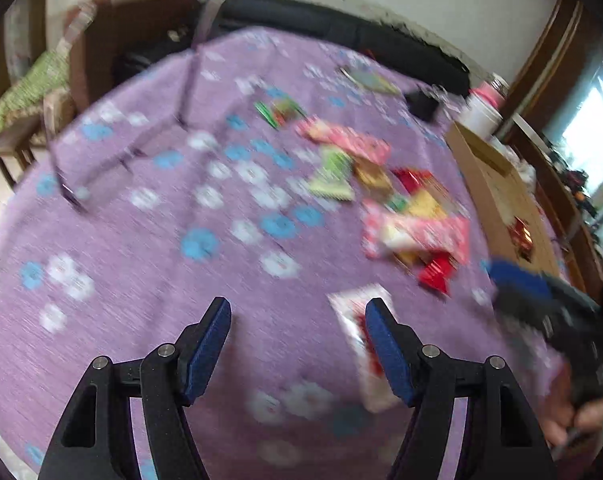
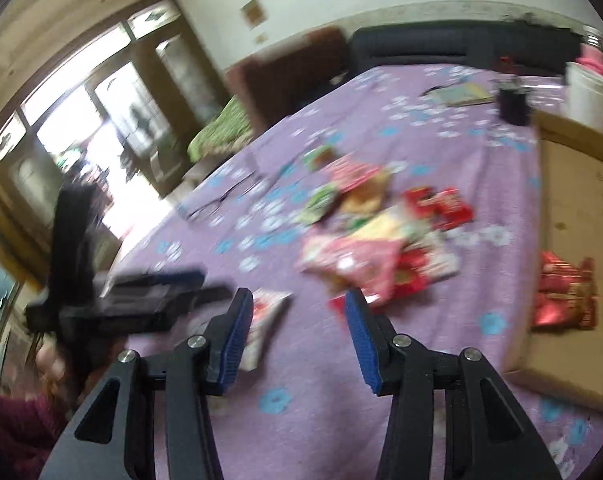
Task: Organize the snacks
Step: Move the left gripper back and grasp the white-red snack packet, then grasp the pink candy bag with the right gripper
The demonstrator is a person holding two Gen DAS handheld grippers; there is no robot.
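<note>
Purple flowered table, cardboard box along its right edge already taking red packets, loose snack heap mid-table awaiting sorting, both left gripper and right gripper gaping, empty-jawed.

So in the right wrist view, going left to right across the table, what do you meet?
The other hand-held gripper → white and red packet → heap of snack packets → cardboard box holding red packets.

Both grippers open, empty
</note>
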